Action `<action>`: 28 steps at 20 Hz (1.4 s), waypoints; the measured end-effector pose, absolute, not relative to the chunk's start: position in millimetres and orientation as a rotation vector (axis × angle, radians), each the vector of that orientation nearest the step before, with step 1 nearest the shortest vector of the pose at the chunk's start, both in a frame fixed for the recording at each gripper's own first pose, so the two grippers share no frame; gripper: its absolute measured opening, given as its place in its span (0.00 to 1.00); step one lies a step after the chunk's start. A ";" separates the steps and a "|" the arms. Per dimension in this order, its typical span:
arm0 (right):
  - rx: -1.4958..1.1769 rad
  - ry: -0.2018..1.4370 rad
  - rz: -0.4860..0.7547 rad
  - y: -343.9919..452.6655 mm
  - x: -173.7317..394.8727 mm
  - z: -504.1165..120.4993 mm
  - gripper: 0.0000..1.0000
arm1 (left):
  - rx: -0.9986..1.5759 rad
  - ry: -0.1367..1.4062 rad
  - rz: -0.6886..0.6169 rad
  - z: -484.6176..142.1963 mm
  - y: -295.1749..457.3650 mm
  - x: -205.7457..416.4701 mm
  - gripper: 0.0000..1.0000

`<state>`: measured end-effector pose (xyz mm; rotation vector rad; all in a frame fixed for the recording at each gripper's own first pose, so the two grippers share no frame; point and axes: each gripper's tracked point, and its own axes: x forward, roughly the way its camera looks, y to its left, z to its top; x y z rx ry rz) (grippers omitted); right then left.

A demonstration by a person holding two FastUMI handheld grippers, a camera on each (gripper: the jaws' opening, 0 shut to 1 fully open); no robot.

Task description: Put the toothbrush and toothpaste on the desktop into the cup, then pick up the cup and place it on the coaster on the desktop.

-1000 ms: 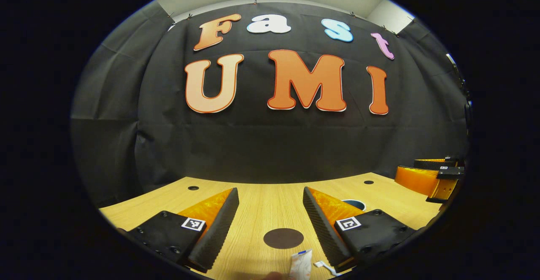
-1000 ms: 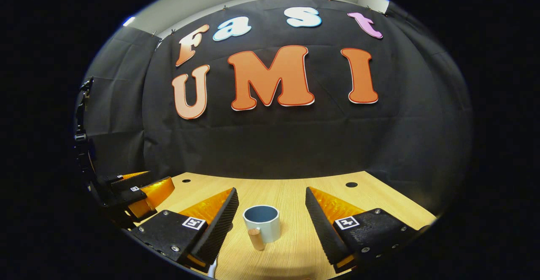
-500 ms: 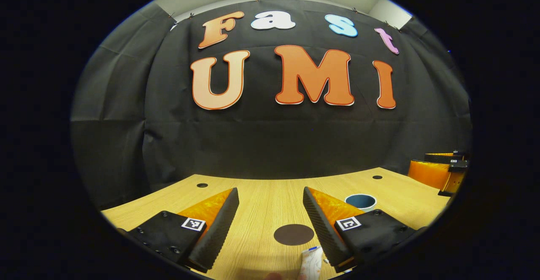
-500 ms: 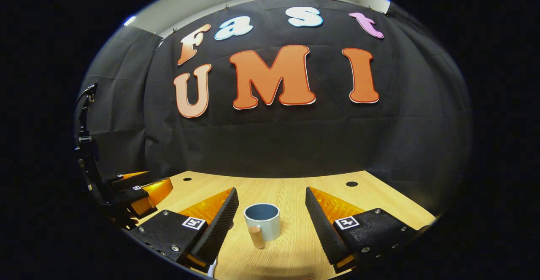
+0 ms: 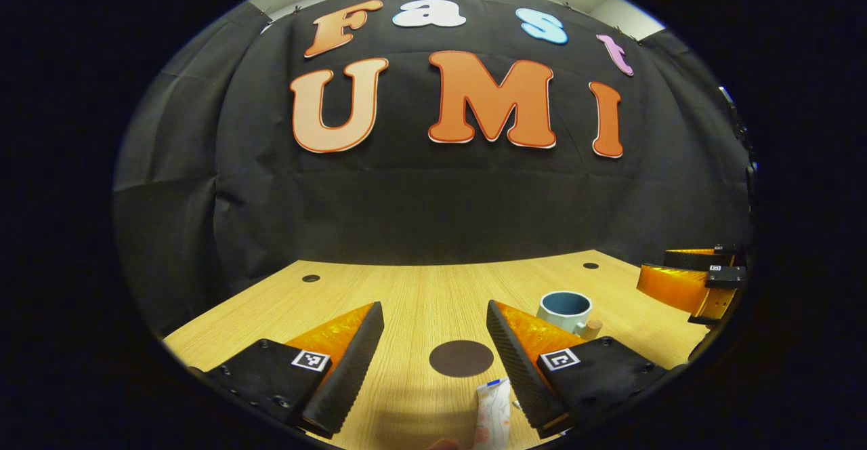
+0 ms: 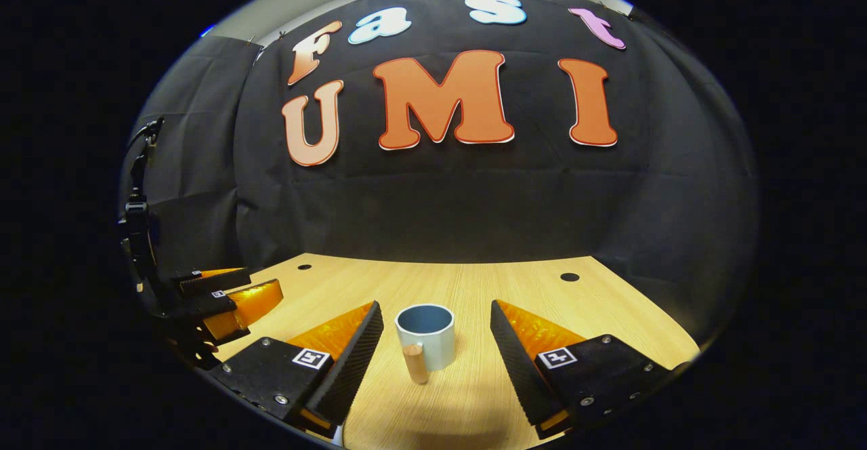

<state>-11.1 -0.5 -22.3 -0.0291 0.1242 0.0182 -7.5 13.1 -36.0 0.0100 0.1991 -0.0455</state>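
White toothpaste tube (image 5: 492, 409) lies on the light wooden desktop (image 5: 420, 294), long axis pointing away toward the round dark coaster (image 5: 461, 358). Left gripper (image 5: 433, 362) and right gripper (image 6: 433, 362) jaws stand wide, holding nothing.

1. Cup (image 6: 425, 336): pale blue-grey mug, darker blue inside, upright on the wooden desktop (image 6: 474, 287), mouth open and empty. Its short wooden peg-like handle (image 6: 414, 363) points toward the camera in the right gripper view. In the left gripper view the cup (image 5: 565, 310) stands right of the coaster, apart from it.
2. Coaster (image 5: 461, 358): flat dark brown disc lying on the desktop, nothing on it.
3. Toothpaste (image 5: 492, 411): white tube with red print and a blue end, lying flat just in front of the coaster.
4. Toothbrush: cannot be made out.
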 end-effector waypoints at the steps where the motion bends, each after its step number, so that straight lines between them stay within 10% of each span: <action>1: -0.030 0.134 0.017 0.0 -11.8 -24.7 0.96 | 0.014 0.229 -0.057 -43.3 11.6 -8.3 0.97; 28: -0.057 0.504 0.186 49.9 -52.4 -127.0 0.71 | -0.030 0.837 -0.292 -181.0 -36.9 -70.2 0.91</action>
